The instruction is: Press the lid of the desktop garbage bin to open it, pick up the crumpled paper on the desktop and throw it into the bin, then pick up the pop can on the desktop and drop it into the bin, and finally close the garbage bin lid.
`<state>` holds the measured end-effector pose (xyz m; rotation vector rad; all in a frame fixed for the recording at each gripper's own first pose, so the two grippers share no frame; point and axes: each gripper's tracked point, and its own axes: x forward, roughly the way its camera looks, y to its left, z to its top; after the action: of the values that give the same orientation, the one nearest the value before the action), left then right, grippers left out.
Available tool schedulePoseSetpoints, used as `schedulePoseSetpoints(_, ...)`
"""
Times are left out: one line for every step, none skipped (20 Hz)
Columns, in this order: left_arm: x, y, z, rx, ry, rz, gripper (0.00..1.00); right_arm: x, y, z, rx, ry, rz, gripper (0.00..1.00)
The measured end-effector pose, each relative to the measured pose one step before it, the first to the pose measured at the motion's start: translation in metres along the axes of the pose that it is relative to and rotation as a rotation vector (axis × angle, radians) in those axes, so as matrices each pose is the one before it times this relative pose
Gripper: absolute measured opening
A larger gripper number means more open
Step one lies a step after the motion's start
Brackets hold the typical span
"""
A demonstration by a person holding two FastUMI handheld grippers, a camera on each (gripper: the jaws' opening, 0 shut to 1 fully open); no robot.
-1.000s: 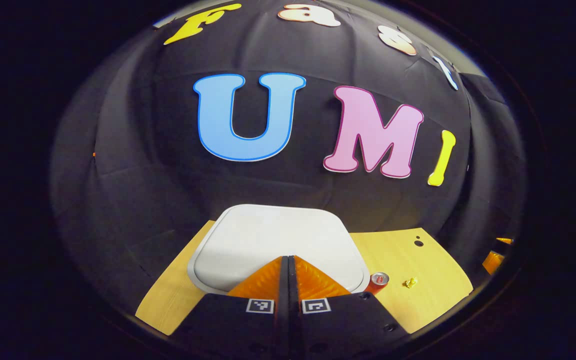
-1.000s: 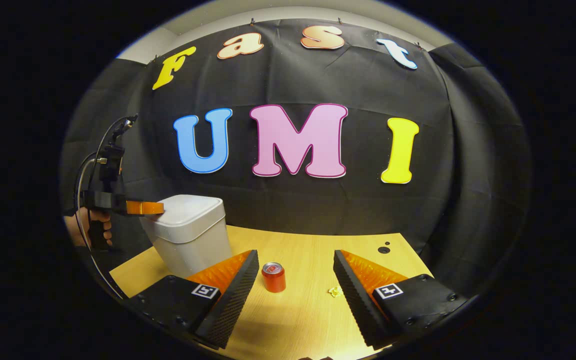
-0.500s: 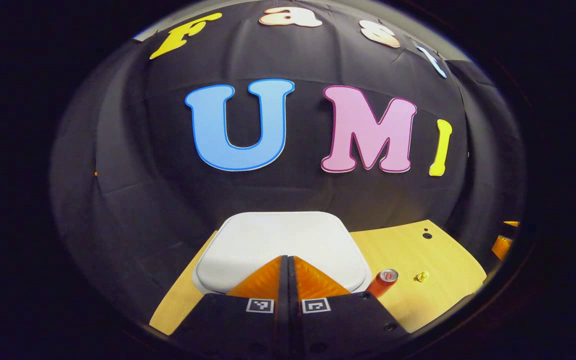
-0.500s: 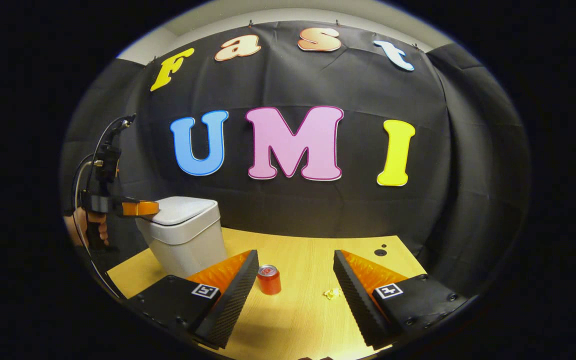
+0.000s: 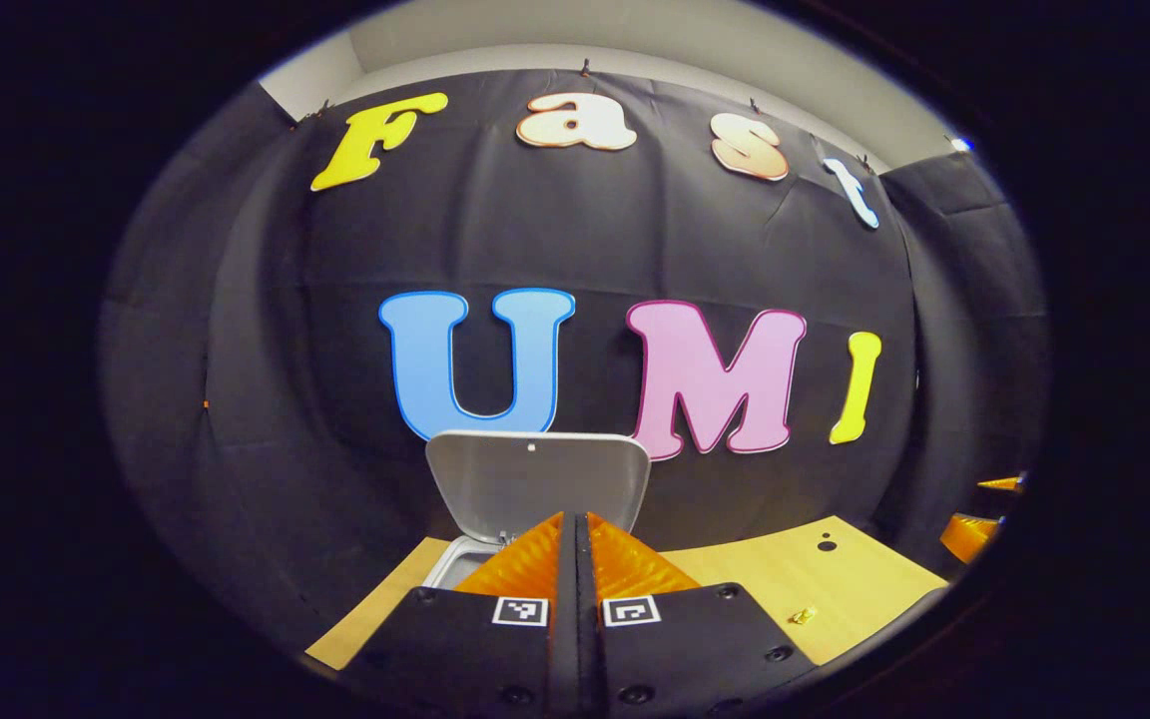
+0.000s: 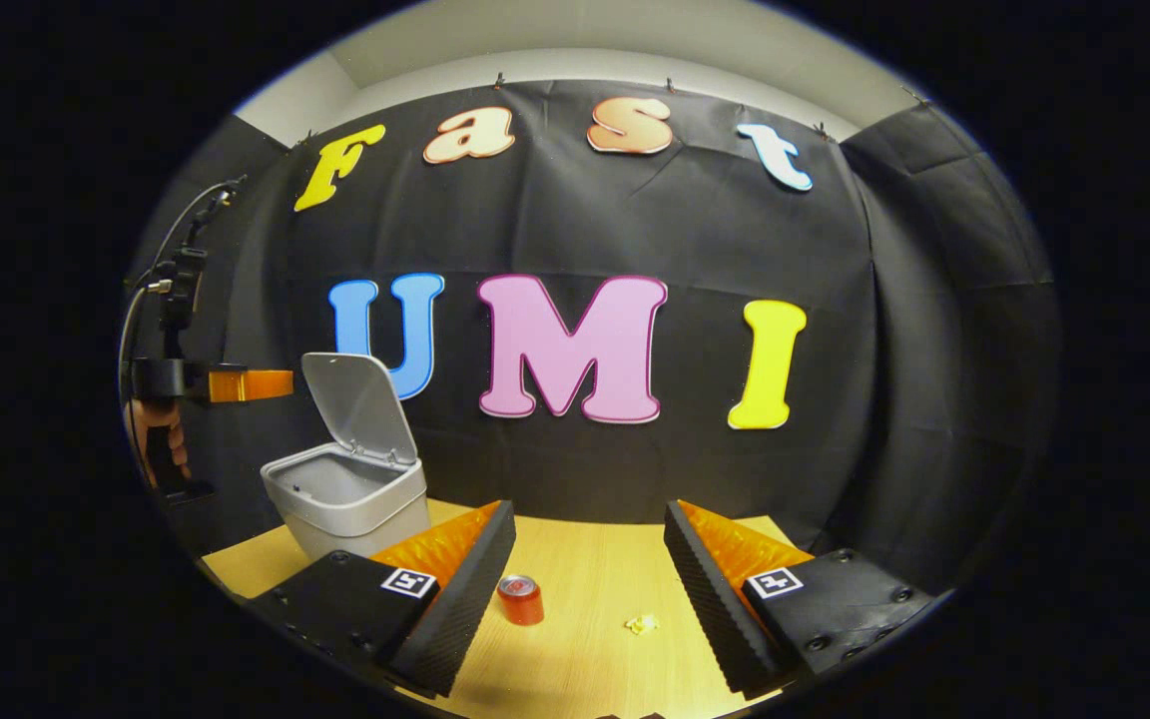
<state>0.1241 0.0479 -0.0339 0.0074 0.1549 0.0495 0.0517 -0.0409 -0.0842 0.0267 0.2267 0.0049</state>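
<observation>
The grey desktop bin (image 6: pixel 345 504) stands at the left of the wooden table with its lid (image 6: pixel 357 404) swung up. From the left gripper view the raised lid (image 5: pixel 538 481) faces me above the bin's rim (image 5: pixel 455 561). My left gripper (image 5: pixel 576 519) is shut, held above the bin; it shows at the far left (image 6: pixel 281 383) in the right gripper view. A red pop can (image 6: pixel 520 599) stands upright on the table, and a small crumpled yellow paper (image 6: pixel 641 624) (image 5: pixel 803 615) lies to its right. My right gripper (image 6: pixel 590 524) is open above both, holding nothing.
A person's hand (image 6: pixel 158 439) holds the left gripper's handle, with a cable looping above it. The wooden table (image 6: pixel 585 669) has two small dark holes near its back right corner (image 5: pixel 825 544). The booth's black cloth wall rises right behind the bin.
The bin's lid has sprung up from flat to upright. My left gripper has risen off the lid, still shut. The right gripper has lifted slightly and stays open.
</observation>
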Motion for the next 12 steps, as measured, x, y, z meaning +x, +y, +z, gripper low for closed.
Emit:
schedulePoseSetpoints(-0.01091, -0.00681, 0.00507, -0.00813, -0.01883, -0.00297, 0.06, -0.00064, -0.00157, 0.00351, -0.01067, -0.00870, -0.00794, 0.96)
schedulePoseSetpoints(-0.00980, -0.00804, 0.00134, -0.00912, -0.01330, -0.00483, 0.06, -0.00165, -0.00109, 0.00127, -0.00696, -0.00485, -0.00778, 0.96)
schedulePoseSetpoints(-0.01019, -0.00847, 0.00010, -0.01295, -0.00455, -0.01138, 0.06, -0.00062, -0.00191, 0.00049, -0.00700, -0.00266, -0.00406, 0.96)
schedulePoseSetpoints(-0.01233, -0.01104, -0.00333, -0.02084, 0.00972, -0.02370, 0.07, 0.00011, -0.00337, 0.00238, -0.01056, -0.00705, -0.01010, 0.96)
schedulePoseSetpoints(-0.00854, -0.00903, -0.00330, -0.01864, 0.01387, -0.02134, 0.07, -0.00083, -0.00463, 0.00104, -0.00892, 0.00050, -0.00946, 0.96)
schedulePoseSetpoints(-0.00976, -0.00745, -0.00345, -0.00848, 0.01660, -0.02286, 0.07, 0.00045, -0.00441, 0.00038, -0.00730, 0.00008, -0.00814, 0.96)
schedulePoseSetpoints(-0.00700, -0.00368, -0.00697, -0.00383, 0.01681, -0.01510, 0.18, 0.00145, -0.00442, 0.00006, -0.00440, 0.00034, -0.01004, 0.96)
schedulePoseSetpoints(-0.00616, -0.00293, -0.00516, 0.00049, 0.01140, -0.01181, 0.24, 0.00219, -0.00335, -0.00184, -0.00056, 0.00744, -0.00358, 0.96)
schedulePoseSetpoints(-0.00478, -0.00204, -0.00464, 0.00066, 0.00475, -0.00426, 0.36, 0.00265, 0.00017, -0.00485, -0.00452, 0.01206, 0.00700, 0.96)
schedulePoseSetpoints(-0.00572, -0.00006, -0.00370, 0.00107, -0.00338, 0.00671, 0.48, 0.00257, -0.00252, -0.00509, -0.01085, 0.01932, -0.00312, 0.96)
schedulePoseSetpoints(-0.00390, 0.00006, -0.00261, 0.00317, -0.00638, 0.01177, 0.81, 0.00468, -0.00500, -0.00642, -0.00876, 0.02362, -0.00558, 0.96)
schedulePoseSetpoints(-0.00329, -0.00294, -0.00234, 0.00094, -0.00617, -0.00251, 0.89, 0.00443, -0.00209, -0.00579, -0.00239, 0.02309, -0.00393, 0.96)
